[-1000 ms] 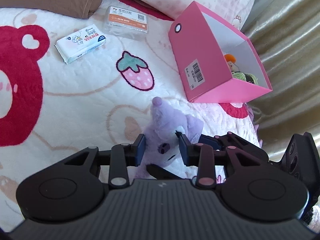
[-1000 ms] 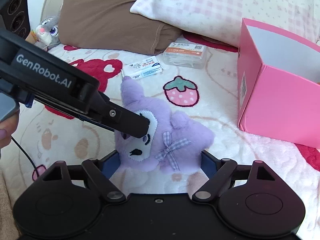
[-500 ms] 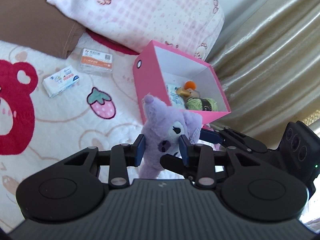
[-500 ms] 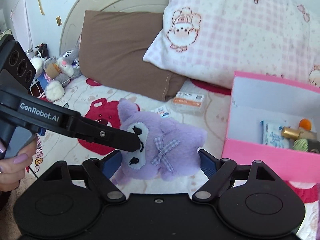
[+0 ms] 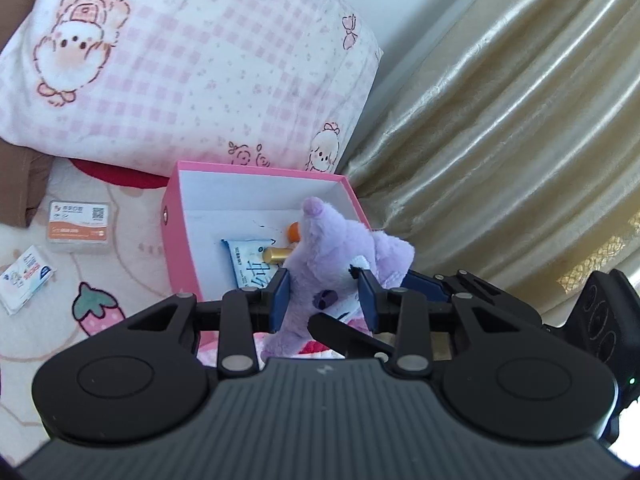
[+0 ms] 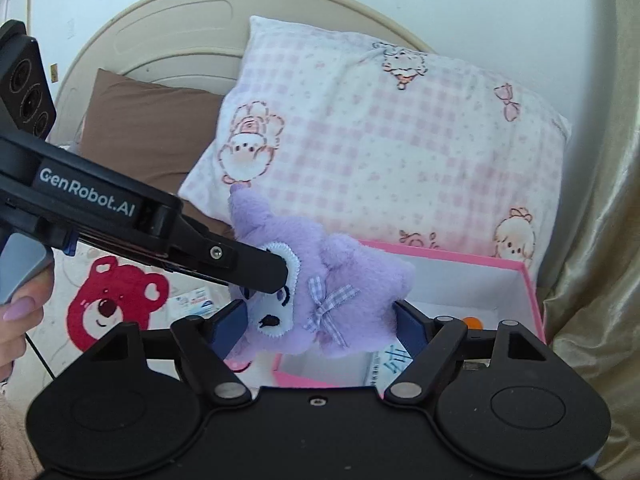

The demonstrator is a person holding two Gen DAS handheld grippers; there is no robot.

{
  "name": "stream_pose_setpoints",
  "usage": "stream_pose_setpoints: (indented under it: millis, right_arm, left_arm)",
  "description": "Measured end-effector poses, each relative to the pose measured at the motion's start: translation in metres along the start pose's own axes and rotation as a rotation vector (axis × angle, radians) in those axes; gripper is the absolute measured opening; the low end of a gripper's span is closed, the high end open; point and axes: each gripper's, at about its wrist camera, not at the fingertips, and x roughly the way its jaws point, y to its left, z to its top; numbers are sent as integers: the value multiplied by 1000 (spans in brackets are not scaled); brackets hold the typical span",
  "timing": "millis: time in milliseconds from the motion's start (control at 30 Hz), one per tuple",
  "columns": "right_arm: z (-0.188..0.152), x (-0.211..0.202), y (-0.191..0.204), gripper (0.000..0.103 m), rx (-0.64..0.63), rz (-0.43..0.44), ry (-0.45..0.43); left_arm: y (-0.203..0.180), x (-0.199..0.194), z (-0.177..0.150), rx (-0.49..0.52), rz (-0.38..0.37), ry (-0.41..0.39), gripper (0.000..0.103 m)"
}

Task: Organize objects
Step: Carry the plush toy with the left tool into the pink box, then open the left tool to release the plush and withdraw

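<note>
A purple plush toy with a white face and a checked bow hangs in the air over the open pink box. My left gripper is shut on its head end. In the right wrist view the same plush toy sits between the blue pads of my right gripper, whose jaws are closing on its body, both pads touching the fur. The left gripper's black finger comes in from the left at the toy's face. The pink box holds a blue-white packet, a gold tube and something orange.
A pink checked pillow lies behind the box, a brown pillow further left. A gold curtain hangs on the right. A clear card case and a tissue pack lie on the bedspread. A person's hand holds the left gripper.
Both grippers have lifted the plush toy off the bedspread and carried it up and over to the pink box. The right jaws have drawn in slightly.
</note>
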Motion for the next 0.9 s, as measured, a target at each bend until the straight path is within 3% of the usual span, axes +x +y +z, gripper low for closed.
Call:
stream_pose_setpoints:
  millis: [133, 233, 400, 467, 700, 833, 900]
  right_arm:
    - [0, 26, -39, 82, 82, -5, 69]
    - [-7, 51, -65, 81, 155, 20, 119]
    - [-27, 93, -94, 80, 208, 70, 211]
    - [-38, 105, -99, 79, 240, 93, 244]
    - [-57, 130, -107, 79, 284, 123, 300]
    - [-57, 144, -113, 79, 294, 79, 381]
    - [-56, 145, -110, 68, 262, 68, 418]
  left_arm:
    - [-3, 47, 14, -8, 15, 41, 36]
    - [7, 80, 17, -84, 43, 66, 36]
    - [18, 121, 10, -121, 122, 112, 36]
    - [24, 130, 4, -158, 155, 142, 36]
    - [19, 153, -6, -112, 244, 165, 36]
    - [23, 167, -11, -138, 237, 212, 36]
    - [21, 171, -16, -145, 198, 248, 35]
